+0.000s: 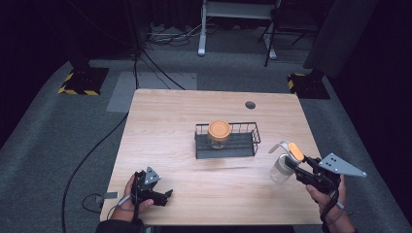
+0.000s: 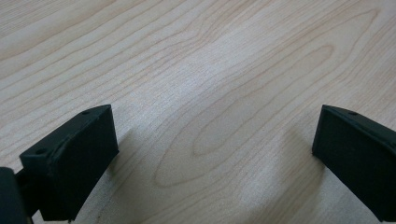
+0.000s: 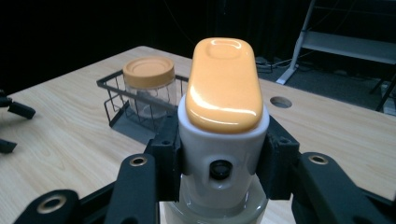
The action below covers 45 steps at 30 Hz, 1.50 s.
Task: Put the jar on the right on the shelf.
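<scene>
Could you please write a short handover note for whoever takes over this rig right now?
Right gripper: shut on the white neck of the orange-capped bottle, held off the table at its right side.
Left gripper: open, holding nothing, low over bare wood near the front left.
Wire basket: mid-table, with the orange-lidded jar standing inside.
Done: bottle gripped and raised.
Left: probably placing it in the basket beside the jar.

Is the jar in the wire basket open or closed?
Closed: the jar in the basket wears its orange lid.
</scene>
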{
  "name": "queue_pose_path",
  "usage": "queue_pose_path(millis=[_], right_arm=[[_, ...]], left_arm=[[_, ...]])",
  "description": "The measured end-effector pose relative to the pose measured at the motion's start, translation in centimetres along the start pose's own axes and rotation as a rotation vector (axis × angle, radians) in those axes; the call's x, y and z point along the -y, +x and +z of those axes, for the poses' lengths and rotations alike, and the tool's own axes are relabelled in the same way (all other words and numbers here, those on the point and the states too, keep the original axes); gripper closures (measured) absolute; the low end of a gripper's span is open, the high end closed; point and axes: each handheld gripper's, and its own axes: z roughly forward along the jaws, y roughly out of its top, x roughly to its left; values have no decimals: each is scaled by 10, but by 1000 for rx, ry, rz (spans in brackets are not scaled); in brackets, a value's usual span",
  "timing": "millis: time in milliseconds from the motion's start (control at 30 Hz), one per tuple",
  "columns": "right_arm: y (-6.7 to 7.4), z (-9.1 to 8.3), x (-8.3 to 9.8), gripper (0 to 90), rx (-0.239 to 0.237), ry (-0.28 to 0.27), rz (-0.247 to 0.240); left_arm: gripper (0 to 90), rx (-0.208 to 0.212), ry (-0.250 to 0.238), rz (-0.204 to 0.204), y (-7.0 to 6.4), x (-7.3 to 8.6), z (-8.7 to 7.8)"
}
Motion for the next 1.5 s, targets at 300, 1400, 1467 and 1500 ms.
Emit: queue_pose_path(millis=[300,1400,1467,1500], right_arm=[[-4,7,-30,573,17,-38,-1],[-1,86,-103,574,58,-104,-13],[-1,92,-104,574,63,-99,-2],[-1,95,-103,574,64,-96,3]], left_arm=[[1,0,0,0,0,0,0],[2,0,0,-2,0,0,0],[2,0,0,-2,0,0,0],[1,0,0,-2,0,0,0]])
